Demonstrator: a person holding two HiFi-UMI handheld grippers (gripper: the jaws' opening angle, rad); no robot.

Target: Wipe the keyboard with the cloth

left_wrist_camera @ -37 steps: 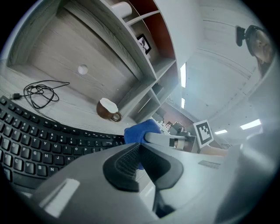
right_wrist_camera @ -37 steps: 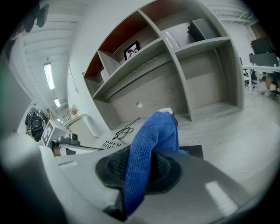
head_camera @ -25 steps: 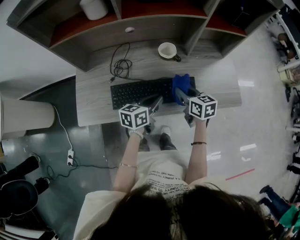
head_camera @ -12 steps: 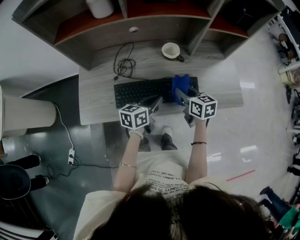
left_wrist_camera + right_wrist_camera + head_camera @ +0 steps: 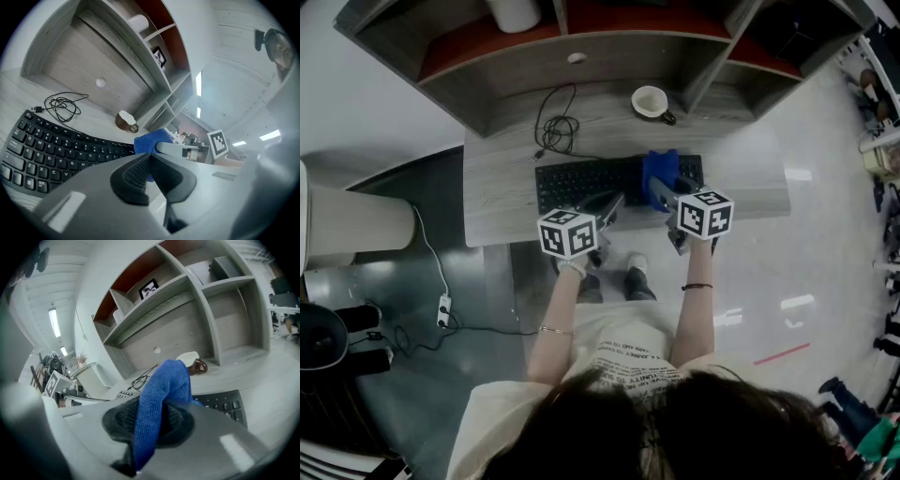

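A matt, finely looped weave is noted on the blue cloth (image 5: 161,394). Matt black plastic is recorded for the keyboard (image 5: 591,183). Grey wood grain, matt, is seen on the desk (image 5: 502,187). The floor (image 5: 787,272) is observed smooth and glossy, the cup (image 5: 649,100) glazed.

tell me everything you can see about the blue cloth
The cloth is bright blue, with a fine napped weave that looks like microfibre. It is bunched and folded into a hump, pinched between the jaws of the right gripper. It rises out of the jaws, with one end trailing back between the pads. It sits over the right part of the black keyboard. Whether it presses on the keys cannot be told.
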